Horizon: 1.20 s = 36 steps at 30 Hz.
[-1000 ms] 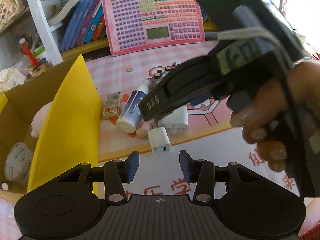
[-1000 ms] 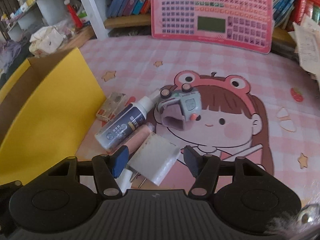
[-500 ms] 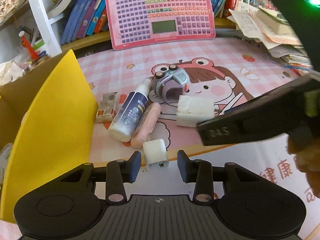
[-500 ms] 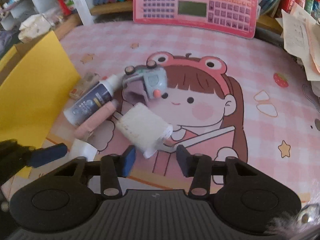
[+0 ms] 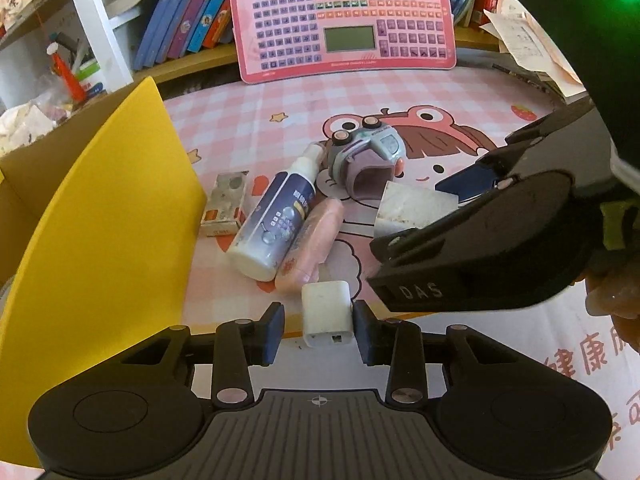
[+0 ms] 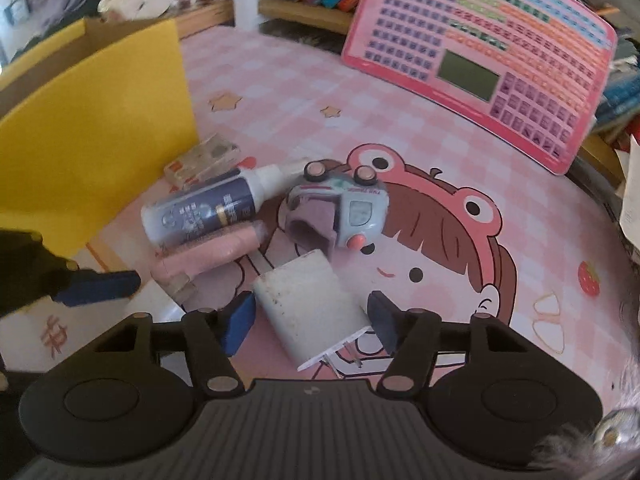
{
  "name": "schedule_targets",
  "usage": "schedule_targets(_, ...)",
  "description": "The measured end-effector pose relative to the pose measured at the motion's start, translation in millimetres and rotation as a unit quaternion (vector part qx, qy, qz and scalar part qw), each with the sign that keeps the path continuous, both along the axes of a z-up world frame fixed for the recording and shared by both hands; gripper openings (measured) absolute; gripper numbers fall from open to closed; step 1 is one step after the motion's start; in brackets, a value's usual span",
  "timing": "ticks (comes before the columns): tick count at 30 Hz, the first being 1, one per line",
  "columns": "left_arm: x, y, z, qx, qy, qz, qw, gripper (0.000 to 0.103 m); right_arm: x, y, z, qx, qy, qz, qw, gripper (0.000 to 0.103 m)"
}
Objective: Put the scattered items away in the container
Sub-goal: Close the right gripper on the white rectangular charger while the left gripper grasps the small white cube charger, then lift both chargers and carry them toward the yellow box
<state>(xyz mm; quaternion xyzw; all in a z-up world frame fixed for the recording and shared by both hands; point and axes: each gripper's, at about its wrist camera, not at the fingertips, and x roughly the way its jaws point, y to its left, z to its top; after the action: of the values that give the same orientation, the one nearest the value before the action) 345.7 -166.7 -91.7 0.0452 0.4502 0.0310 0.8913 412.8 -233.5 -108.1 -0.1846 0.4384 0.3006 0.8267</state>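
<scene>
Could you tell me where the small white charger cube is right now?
In the left wrist view the small white charger cube sits low centre, between the left gripper fingers, just below the pink tube.

"DAS" reads clearly in raised letters on the black body of the right gripper [image 5: 472, 240], seen from the left wrist view. Red Chinese characters run along the white sheet [image 5: 580, 360] at the near edge of the tabletop: "健康" can be made out, the rest cut off. In the right wrist view one more red character shows on that sheet [image 6: 52, 340], too blurred to read. The spray bottle [image 5: 276, 220] carries printed label text, too small to read. The pink keyboard toy [image 5: 344, 16] has rows of marked keys, all illegible.
</scene>
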Motion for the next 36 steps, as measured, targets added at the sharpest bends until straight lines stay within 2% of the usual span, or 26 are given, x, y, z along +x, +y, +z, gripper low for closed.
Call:
schedule_targets(3,1.3,-0.9,0.4,-0.008,0.002,-0.006,0.9999,0.025,0.8,-2.4,1.2,0.003,0.003,0.0,1.0,0.055)
schedule_targets(9,-0.7,0.9,1.9,-0.019,0.014,-0.005,0.9997,0.024,-2.1,-5.2,7.3,0.011,0.007,-0.015,1.0,0.047)
schedule_targets(14,-14.8,-4.2,9.1,-0.03,0.014,-0.028,0.9991,0.024,-12.6,-19.5,13.2,0.033,0.017,-0.042,0.998,0.045)
schedule_targets(20,-30.9,-6.4,29.9,-0.036,-0.005,-0.054,0.9979,0.024,-33.1,-35.0,23.6,0.065,0.036,-0.069,0.995,0.044)
schedule_targets(25,-45.8,-5.1,37.9,-0.037,0.0,-0.075,0.9965,0.024,-55.0,-43.2,29.8,0.083,0.055,-0.09,0.991,0.044)
schedule_targets(29,-57.7,-0.5,41.3,-0.037,-0.002,-0.087,0.9955,0.024,-71.0,-48.4,35.5,0.094,0.056,-0.11,0.988,0.044)
schedule_targets(36,-78.9,15.0,51.7,-0.062,-0.015,-0.094,0.9936,0.024,-93.0,-52.6,45.8,0.095,0.049,-0.15,0.983,0.044)
